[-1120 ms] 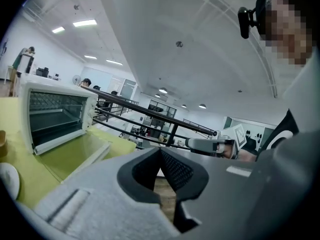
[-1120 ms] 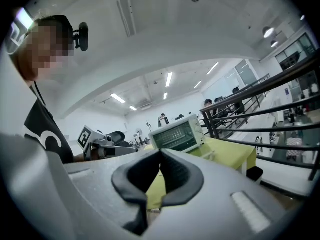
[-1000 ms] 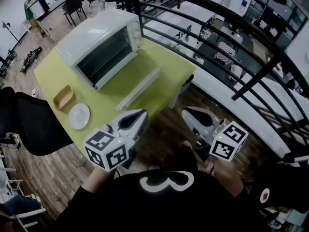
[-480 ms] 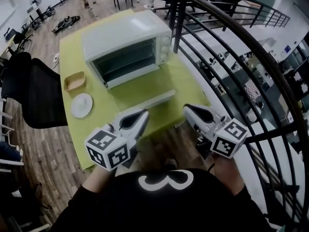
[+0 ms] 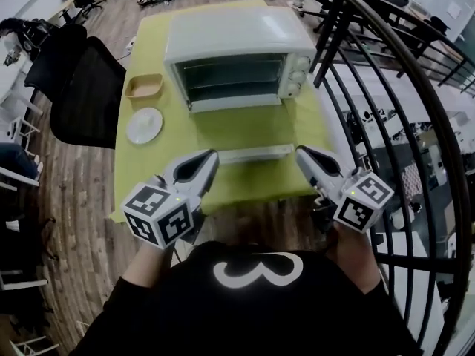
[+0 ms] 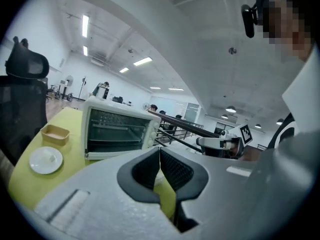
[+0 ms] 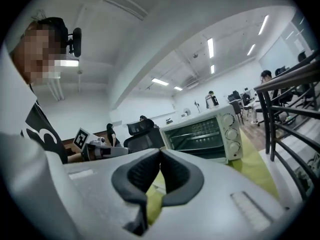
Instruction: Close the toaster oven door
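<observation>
since the view turned, the toaster oven sits centred.

Toaster oven door lies open and flat, filling table in front of oven. Clear air above door; my left gripper and right gripper, jaws together, hover near its front edge. Left of oven: plate, tray, then chair. Right of oven: railing close, narrow gap. Room above oven free.
</observation>
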Motion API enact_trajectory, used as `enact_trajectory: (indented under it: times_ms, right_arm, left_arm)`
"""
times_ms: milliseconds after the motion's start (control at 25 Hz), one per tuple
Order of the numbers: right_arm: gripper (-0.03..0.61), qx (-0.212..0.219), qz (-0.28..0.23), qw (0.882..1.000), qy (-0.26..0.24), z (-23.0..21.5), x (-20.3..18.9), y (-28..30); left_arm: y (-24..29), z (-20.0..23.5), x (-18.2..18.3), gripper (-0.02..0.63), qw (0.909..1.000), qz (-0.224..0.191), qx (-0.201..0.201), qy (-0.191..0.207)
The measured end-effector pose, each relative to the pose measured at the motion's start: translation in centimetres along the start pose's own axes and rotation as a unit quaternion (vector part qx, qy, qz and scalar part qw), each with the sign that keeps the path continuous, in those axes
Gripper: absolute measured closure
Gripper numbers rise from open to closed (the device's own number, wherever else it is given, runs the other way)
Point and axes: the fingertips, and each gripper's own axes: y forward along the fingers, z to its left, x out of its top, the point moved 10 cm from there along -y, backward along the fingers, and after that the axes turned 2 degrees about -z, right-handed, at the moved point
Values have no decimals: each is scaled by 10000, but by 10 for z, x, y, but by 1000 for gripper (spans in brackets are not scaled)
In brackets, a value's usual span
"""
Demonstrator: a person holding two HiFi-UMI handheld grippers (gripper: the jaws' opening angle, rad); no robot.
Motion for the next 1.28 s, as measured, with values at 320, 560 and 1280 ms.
enact_trajectory:
  times_ms: [320,560,1280]
  right_arm:
    - [575,121,588,9981,153,-37,-36,12]
    - [575,-271,1060,9930,446,-76,-73,18]
    - [436,-1332,2385,9618,162,-129,-153,59]
  left_arm:
    - [-5,24,-44,601,9969,265,728,-109]
    - [10,56,-80,598,9924,809,904,-184]
    - [46,133,-160,446,9653,1830,1772,-576]
